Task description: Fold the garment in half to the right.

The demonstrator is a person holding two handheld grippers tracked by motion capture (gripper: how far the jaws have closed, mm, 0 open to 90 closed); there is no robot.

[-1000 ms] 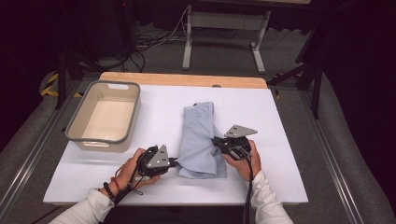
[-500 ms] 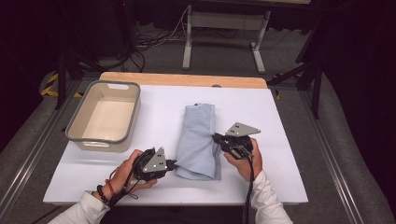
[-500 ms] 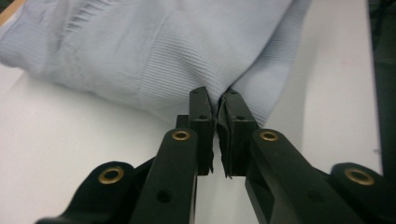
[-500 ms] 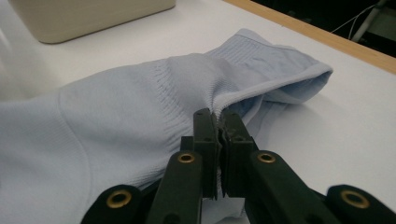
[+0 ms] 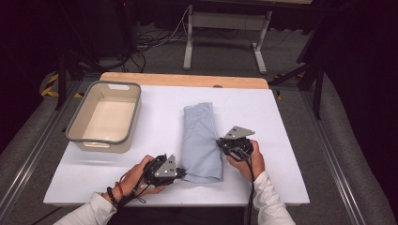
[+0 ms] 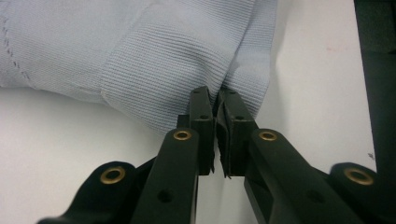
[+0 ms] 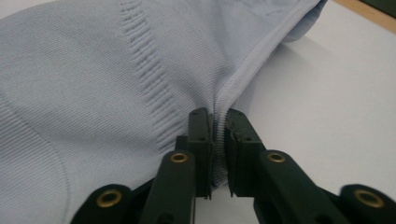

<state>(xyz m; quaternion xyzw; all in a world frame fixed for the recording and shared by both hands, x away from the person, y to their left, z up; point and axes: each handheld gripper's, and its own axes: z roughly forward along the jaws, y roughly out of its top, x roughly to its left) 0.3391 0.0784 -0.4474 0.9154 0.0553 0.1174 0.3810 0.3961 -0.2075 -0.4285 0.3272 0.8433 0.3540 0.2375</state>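
White table top (image 5: 281, 140), folded pale blue garment (image 5: 201, 140); left gripper (image 5: 182, 175) pinching its near corner, right gripper (image 5: 219, 142) pinching its side edge, jaws just easing apart.

Folded garment (image 5: 201, 140) lies on the table (image 5: 281, 122), about centre, long axis running near to far. Bin (image 5: 104, 116) sits on the table left of the garment, well apart from it, toward the far-left part. Left gripper (image 5: 180, 174) is at the garment's near-left corner, touching its edge; the hand (image 5: 136, 176) holding it is left of that, near the table's near edge. Right gripper (image 5: 220, 142) is at the garment's right edge, about midway along, its hand (image 5: 248, 161) to the right and nearer. Wooden strip (image 5: 187, 79) runs along the table's far edge; a metal stand (image 5: 223, 21) is on the floor beyond.
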